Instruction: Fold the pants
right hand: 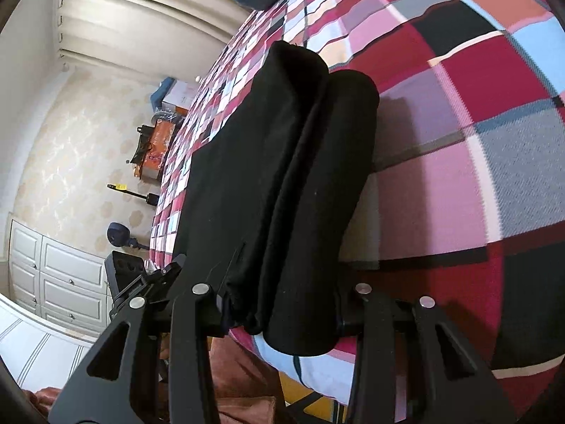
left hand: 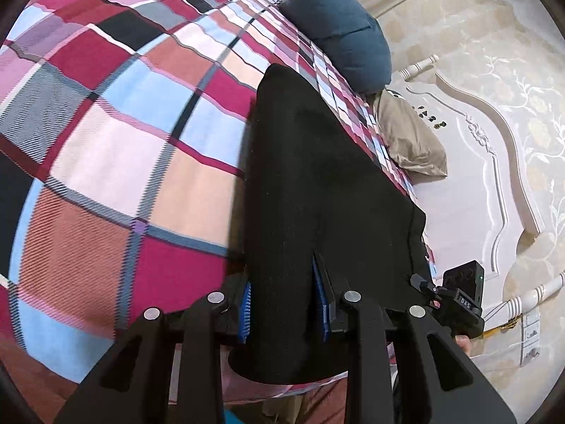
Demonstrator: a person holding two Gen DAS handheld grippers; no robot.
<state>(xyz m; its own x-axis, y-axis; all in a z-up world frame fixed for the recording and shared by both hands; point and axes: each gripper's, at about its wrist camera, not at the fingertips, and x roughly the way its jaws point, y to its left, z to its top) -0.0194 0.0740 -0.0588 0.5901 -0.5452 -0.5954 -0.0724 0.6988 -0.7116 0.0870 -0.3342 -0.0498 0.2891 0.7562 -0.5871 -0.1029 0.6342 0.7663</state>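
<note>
The black pants [left hand: 317, 183] lie lengthwise on a plaid bedspread [left hand: 116, 123]. My left gripper [left hand: 284, 309] is shut on the near end of the pants; its blue pads press the cloth from both sides. In the right wrist view the pants [right hand: 275, 162] show as a doubled-over layer with a long fold line down the middle. My right gripper [right hand: 282, 304] is shut on the near edge of the pants, its fingertips hidden by cloth. The other gripper's camera block [left hand: 462, 300] shows at the right of the left wrist view, and at the left of the right wrist view [right hand: 123, 272].
A blue pillow [left hand: 342, 31] and a tan pillow [left hand: 409, 137] lie at the head of the bed by a white carved headboard [left hand: 487, 162]. White drawers [right hand: 53, 275], a curtain [right hand: 141, 17] and clutter beside the bed [right hand: 162, 134] stand on the right wrist view's left.
</note>
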